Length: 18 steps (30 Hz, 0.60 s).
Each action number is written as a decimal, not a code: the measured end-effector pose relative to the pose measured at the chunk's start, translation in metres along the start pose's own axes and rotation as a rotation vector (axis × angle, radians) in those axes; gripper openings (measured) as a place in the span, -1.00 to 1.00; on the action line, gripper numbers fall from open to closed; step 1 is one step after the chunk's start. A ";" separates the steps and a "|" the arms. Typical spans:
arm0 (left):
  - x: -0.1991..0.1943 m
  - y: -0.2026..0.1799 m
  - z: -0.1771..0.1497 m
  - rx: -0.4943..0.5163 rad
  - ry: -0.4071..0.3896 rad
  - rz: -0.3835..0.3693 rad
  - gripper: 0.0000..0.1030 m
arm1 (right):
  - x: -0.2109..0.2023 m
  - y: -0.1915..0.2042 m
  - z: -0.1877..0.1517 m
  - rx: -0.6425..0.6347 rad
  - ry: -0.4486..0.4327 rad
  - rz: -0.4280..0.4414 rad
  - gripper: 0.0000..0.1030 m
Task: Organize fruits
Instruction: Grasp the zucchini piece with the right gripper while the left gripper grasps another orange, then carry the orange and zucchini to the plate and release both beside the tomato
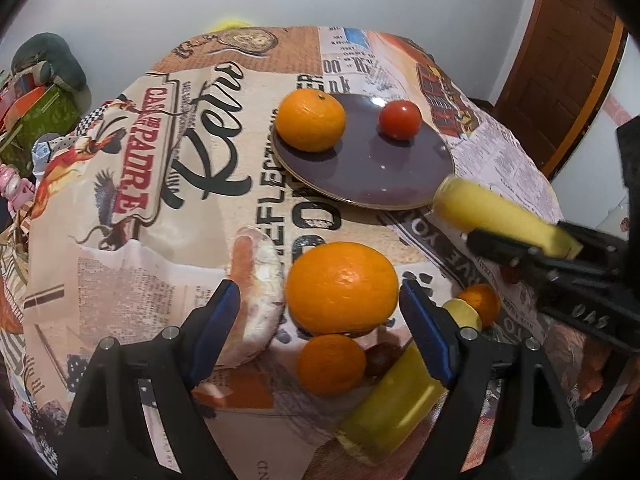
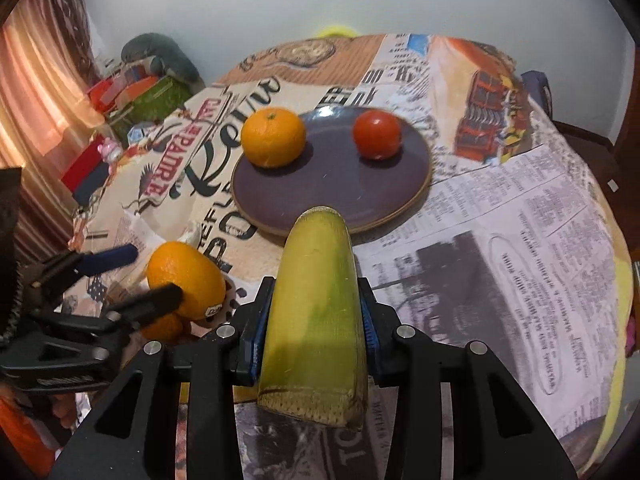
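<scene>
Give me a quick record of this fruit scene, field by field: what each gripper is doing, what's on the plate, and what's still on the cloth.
left gripper: open, fingers either side of large orange
right gripper: shut on banana piece
plate: purple, holds a mandarin and a tomato
still on cloth: large orange, small orange, another banana piece
surface: printed tablecloth
</scene>
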<state>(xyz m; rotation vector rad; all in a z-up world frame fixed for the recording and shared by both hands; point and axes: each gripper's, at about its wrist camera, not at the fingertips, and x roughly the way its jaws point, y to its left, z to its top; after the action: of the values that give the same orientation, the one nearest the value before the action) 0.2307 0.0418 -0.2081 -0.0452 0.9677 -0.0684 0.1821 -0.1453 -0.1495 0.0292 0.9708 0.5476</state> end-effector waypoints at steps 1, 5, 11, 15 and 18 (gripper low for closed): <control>0.002 -0.002 0.000 0.004 0.004 -0.001 0.59 | -0.003 -0.002 0.001 0.002 -0.008 -0.004 -0.32; 0.012 -0.006 0.000 0.007 0.019 0.016 0.59 | -0.010 -0.008 0.001 0.011 -0.026 -0.015 -0.32; 0.017 -0.008 0.000 0.010 0.008 0.005 0.45 | -0.014 -0.017 0.001 0.023 -0.040 -0.038 -0.32; 0.015 -0.010 0.001 0.023 -0.007 -0.011 0.28 | -0.015 -0.022 0.003 0.036 -0.049 -0.043 -0.32; 0.014 -0.009 0.001 0.019 -0.007 -0.017 0.27 | -0.016 -0.023 0.004 0.042 -0.055 -0.044 -0.32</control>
<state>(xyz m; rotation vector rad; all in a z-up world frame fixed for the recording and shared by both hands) 0.2396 0.0317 -0.2185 -0.0363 0.9595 -0.0934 0.1876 -0.1714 -0.1406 0.0605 0.9274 0.4839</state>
